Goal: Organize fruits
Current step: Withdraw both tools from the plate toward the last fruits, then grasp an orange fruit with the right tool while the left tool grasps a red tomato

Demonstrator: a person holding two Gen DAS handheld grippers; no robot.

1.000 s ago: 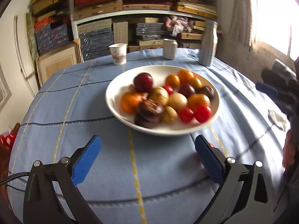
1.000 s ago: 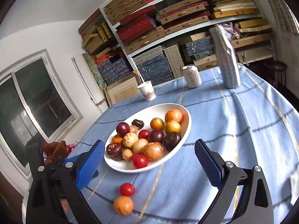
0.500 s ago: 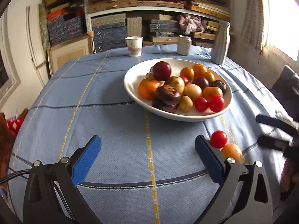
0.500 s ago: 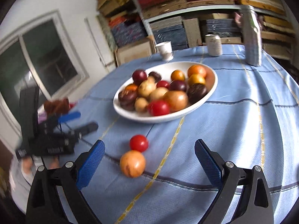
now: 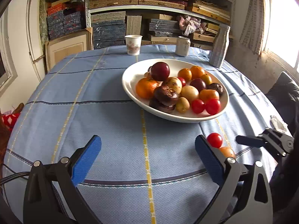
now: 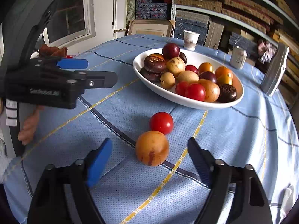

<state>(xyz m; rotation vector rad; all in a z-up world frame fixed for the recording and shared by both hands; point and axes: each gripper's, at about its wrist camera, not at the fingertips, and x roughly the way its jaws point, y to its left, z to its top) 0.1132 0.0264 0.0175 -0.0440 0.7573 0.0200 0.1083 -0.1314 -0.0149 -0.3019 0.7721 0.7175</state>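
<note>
The right hand-held gripper (image 6: pixel 149 147) has just been narrowing its jaws around the orange fruit (image 6: pixel 152 148) on the tabletop (image 6: pixel 233 130) — pads not yet touching it. A red tomato (image 6: pixel 161 122) sits just behind, near the white bowl (image 6: pixel 186 99) of fruit. The left hand-held gripper (image 5: pixel 147 149) hangs released — nothing between its fingers.

Ahead of my fingers I see a glossy white ceramic-looking bowl (image 5: pixel 129 85) on woven matt blue cloth (image 5: pixel 104 123). Between my right gripper (image 6: pixel 149 149)'s fingers lies a smooth orange fruit (image 6: pixel 152 147); beyond it, a shiny red tomato (image 6: pixel 161 122).
</note>
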